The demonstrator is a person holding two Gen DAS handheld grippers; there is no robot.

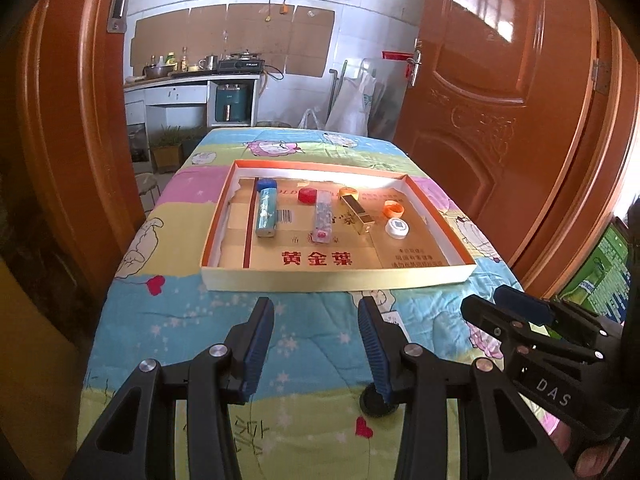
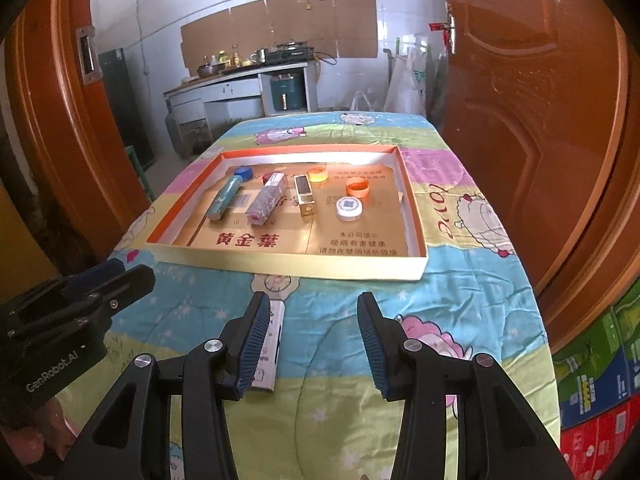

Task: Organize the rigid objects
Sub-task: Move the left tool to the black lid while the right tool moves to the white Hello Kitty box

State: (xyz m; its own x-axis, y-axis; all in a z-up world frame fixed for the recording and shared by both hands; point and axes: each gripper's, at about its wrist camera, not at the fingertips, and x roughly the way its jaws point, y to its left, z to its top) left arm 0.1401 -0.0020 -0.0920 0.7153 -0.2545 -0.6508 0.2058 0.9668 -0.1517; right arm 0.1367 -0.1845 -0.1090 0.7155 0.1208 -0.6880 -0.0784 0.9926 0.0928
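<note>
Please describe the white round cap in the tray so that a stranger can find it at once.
Look in the shallow cardboard tray with orange rim on the cartoon bedcover. In its right half, the flat white round cap lies nearest you. Unlike the open orange ring cap behind it, it is closed with a printed top.

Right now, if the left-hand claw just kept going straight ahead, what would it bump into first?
Probably the near wall of the shallow cardboard tray: the open left gripper points at it over bare quilt. If held higher, it might clear the wall; depth is unclear.
</note>
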